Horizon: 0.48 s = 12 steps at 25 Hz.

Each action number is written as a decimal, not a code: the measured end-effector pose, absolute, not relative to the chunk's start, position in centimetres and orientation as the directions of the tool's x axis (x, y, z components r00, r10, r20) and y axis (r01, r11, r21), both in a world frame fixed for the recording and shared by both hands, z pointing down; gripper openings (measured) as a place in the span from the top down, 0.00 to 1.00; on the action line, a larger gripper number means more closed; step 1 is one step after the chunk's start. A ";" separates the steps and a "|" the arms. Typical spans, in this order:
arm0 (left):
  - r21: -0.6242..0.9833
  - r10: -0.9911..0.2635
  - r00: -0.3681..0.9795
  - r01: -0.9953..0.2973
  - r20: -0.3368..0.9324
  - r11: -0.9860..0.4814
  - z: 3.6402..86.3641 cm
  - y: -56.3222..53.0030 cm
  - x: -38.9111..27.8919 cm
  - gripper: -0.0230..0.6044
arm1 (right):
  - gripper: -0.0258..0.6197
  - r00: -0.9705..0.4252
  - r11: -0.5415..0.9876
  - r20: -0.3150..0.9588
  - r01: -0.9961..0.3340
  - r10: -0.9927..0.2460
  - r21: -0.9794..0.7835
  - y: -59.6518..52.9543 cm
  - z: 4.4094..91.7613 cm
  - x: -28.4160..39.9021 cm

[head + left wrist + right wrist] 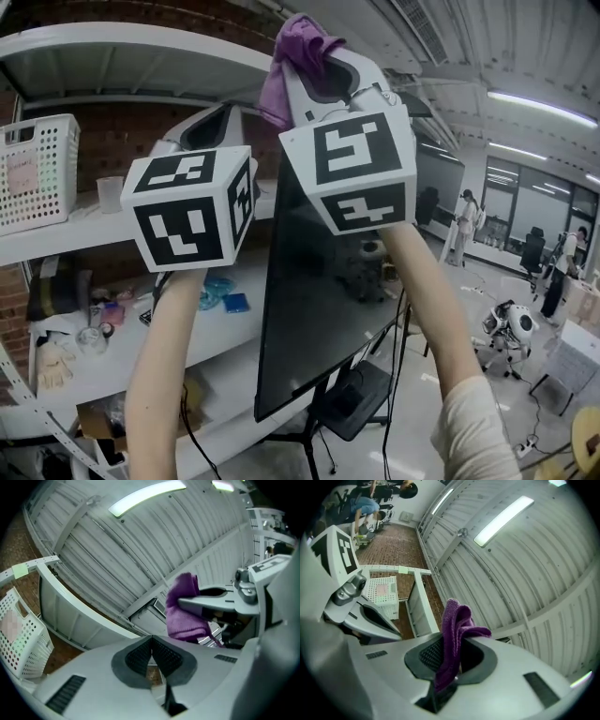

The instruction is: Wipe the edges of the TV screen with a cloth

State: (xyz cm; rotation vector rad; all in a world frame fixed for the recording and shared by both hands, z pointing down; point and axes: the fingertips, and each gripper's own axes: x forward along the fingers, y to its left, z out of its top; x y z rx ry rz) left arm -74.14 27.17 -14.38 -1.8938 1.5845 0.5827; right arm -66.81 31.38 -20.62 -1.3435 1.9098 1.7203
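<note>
Head view: both arms are seen raised high, forearms stretched upward side by side. The purple cloth [298, 42] is clamped between the jaws of the right tool [452, 651] and is held up over the dark TV screen [319, 281]; contact with the top edge cannot be made out. The left tool [151, 654] is clenched on nothing, jaws pressed together, held just beside the right and a little lower.
</note>
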 end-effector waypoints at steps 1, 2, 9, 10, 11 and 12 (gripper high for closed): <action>-0.166 -0.720 0.191 -0.980 -0.667 -0.107 -14.4 27.1 -74.1 0.94 | 0.88 -0.537 -0.145 -0.714 -0.745 -0.450 0.651 31.7 -21.4 -66.4; -0.167 -0.721 0.193 -0.980 -0.666 -0.108 -14.3 27.0 -74.1 0.94 | 0.88 -0.525 -0.175 -0.729 -0.746 -0.440 0.643 32.1 -22.2 -65.9; -0.177 -0.713 0.196 -0.979 -0.673 -0.102 -14.6 26.9 -73.9 0.94 | 0.88 -0.463 -0.419 -0.803 -0.688 -0.374 0.592 34.4 -24.9 -63.2; -0.175 -0.710 0.196 -0.979 -0.676 -0.104 -14.7 27.0 -73.8 0.94 | 0.88 -0.456 -0.444 -0.807 -0.676 -0.374 0.588 34.4 -25.2 -62.8; -0.173 -0.707 0.197 -0.979 -0.679 -0.107 -14.8 27.0 -73.7 0.94 | 0.88 -0.453 -0.473 -0.809 -0.657 -0.374 0.587 34.3 -25.4 -62.4; -0.172 -0.704 0.198 -0.979 -0.682 -0.109 -14.9 27.1 -73.5 0.94 | 0.88 -0.454 -0.510 -0.808 -0.627 -0.375 0.589 34.0 -25.5 -62.1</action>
